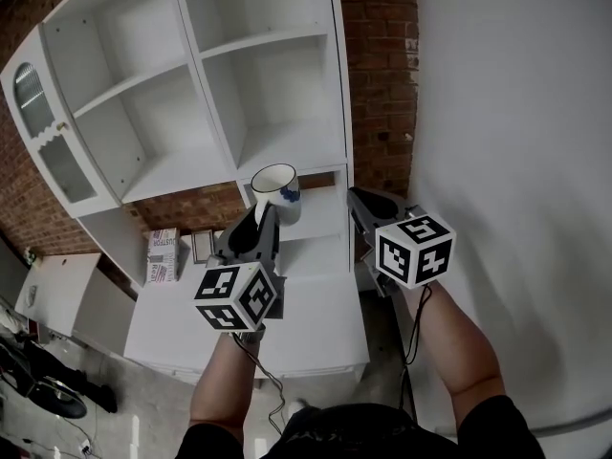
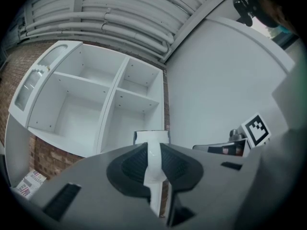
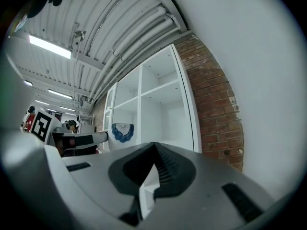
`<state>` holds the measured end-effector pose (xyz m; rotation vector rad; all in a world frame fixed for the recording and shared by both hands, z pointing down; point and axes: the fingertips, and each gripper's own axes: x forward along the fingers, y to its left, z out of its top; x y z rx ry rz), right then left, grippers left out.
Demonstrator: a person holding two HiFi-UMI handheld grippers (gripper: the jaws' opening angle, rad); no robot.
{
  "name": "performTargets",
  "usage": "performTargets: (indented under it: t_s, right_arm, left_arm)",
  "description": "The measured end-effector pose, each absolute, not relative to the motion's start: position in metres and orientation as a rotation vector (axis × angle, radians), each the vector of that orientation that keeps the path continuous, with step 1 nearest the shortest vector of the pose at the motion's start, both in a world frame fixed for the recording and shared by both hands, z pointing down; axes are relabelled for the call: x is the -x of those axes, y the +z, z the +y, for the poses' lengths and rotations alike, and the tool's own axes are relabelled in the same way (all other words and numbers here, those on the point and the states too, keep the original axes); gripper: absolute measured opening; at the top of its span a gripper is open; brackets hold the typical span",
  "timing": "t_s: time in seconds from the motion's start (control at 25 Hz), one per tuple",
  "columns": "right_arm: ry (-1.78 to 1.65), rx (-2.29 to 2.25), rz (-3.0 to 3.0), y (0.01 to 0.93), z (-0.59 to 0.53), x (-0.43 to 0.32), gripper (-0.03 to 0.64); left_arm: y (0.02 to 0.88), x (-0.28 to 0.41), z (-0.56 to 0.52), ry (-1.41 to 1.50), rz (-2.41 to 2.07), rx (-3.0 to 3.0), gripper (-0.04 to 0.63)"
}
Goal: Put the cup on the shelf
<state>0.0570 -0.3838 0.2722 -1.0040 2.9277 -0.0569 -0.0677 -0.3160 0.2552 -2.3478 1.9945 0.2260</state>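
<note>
A white cup (image 1: 276,192) with a blue pattern is held up in front of the white shelf unit (image 1: 225,113), level with its lower right compartment. My left gripper (image 1: 267,216) is shut on the cup from below. In the left gripper view the pads (image 2: 134,164) press on a white part of the cup (image 2: 151,147). My right gripper (image 1: 366,205) hovers to the right of the cup, with its jaws together and nothing between them. The right gripper view shows the cup (image 3: 122,131) at the left, and the shelf unit (image 3: 158,109) behind it.
A brick wall (image 1: 379,75) lies behind the shelf unit, and a plain white wall (image 1: 516,113) fills the right. The unit's glazed door (image 1: 40,127) stands open at the left. A printed carton (image 1: 163,254) sits on the white counter (image 1: 316,328) below.
</note>
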Motion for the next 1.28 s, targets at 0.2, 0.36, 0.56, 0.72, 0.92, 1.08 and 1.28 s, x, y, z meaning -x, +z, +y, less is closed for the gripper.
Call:
performTargets:
  t_s: [0.2, 0.36, 0.56, 0.72, 0.92, 1.08, 1.28]
  right_arm:
    - [-0.073, 0.994, 2.934, 0.277, -0.387, -0.055, 0.0]
    - [-0.078, 1.006, 2.932, 0.279, -0.393, -0.055, 0.0]
    - [-0.066, 1.034, 2.921, 0.28, -0.409, -0.053, 0.0]
    - [-0.069, 1.047, 2.916, 0.281, -0.424, -0.042, 0.0]
    - [-0.062, 1.056, 2.902, 0.277, -0.445, -0.026, 0.0]
    - [-0.049, 1.054, 2.902, 0.272, -0.46, -0.012, 0.0]
    - [-0.037, 1.061, 2.896, 0.264, -0.479, 0.0, 0.0]
  left_arm:
    - [0.252, 0.067, -0.325, 0.222, 1.995, 2.34, 0.063]
    - [0.25, 0.07, -0.335, 0.22, 1.994, 2.338, 0.063]
    - [0.249, 0.078, -0.353, 0.22, 1.98, 2.334, 0.063]
    - [0.248, 0.088, -0.369, 0.225, 1.973, 2.336, 0.063]
    - [0.243, 0.102, -0.393, 0.216, 1.952, 2.332, 0.063]
    - [0.239, 0.114, -0.412, 0.221, 1.949, 2.322, 0.063]
    - [0.235, 0.126, -0.435, 0.223, 1.944, 2.307, 0.063]
